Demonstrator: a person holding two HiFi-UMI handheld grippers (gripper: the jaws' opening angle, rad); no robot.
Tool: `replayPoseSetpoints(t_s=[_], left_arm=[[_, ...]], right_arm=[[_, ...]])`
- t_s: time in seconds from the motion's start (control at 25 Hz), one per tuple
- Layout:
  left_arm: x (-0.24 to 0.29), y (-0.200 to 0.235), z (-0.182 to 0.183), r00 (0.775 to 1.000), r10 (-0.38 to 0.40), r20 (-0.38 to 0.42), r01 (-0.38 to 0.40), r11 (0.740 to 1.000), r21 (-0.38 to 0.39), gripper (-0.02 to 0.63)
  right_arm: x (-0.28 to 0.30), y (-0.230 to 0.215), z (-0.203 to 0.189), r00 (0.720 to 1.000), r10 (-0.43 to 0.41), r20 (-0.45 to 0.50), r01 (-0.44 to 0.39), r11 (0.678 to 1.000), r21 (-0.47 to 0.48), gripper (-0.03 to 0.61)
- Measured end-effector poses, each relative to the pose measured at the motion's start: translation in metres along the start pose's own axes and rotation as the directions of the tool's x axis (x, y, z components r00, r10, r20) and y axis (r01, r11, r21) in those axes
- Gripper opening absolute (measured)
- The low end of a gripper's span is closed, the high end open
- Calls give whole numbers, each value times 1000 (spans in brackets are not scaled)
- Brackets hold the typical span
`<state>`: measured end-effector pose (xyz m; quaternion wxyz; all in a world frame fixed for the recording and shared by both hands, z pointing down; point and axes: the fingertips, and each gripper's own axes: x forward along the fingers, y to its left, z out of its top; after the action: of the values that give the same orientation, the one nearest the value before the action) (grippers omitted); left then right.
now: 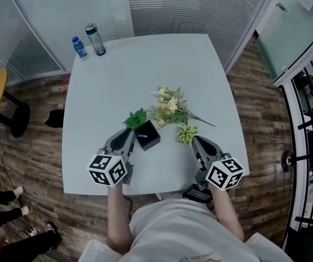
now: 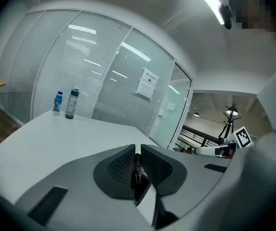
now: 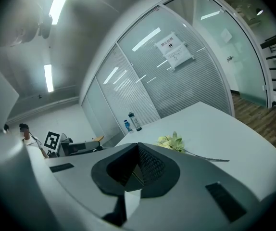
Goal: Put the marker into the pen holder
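A black square pen holder [image 1: 146,135] stands on the white table [image 1: 145,75], just in front of a bunch of artificial flowers. My left gripper [image 1: 127,134] is immediately left of the holder, its tips close to the holder's edge. In the left gripper view the jaws [image 2: 137,154] are nearly together, pinching a thin dark marker [image 2: 137,170] that stands upright between the pads. My right gripper [image 1: 196,141] rests near the table's front right, apart from the holder. Its jaws [image 3: 138,149] are shut with nothing between them.
Yellow-green artificial flowers [image 1: 170,109] lie in the middle of the table, with a loose bloom [image 1: 187,132] by the right gripper. Two bottles [image 1: 95,39] stand at the far left corner. Glass partition walls surround the table, and a person's feet show at the lower left.
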<state>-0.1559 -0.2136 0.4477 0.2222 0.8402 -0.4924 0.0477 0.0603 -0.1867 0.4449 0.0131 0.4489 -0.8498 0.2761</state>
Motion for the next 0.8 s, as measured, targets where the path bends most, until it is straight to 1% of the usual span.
replayPoseSetpoints(t_s=[0.4, 0.8], left_arm=[[23, 7, -17, 997, -2, -76, 3, 1000, 6, 41], [49, 8, -37, 987, -24, -160, 29, 999, 26, 41]], right_arm=[[16, -20, -8, 999, -11, -34, 12, 999, 30, 15], [25, -37, -14, 998, -33, -60, 36, 998, 52, 15]])
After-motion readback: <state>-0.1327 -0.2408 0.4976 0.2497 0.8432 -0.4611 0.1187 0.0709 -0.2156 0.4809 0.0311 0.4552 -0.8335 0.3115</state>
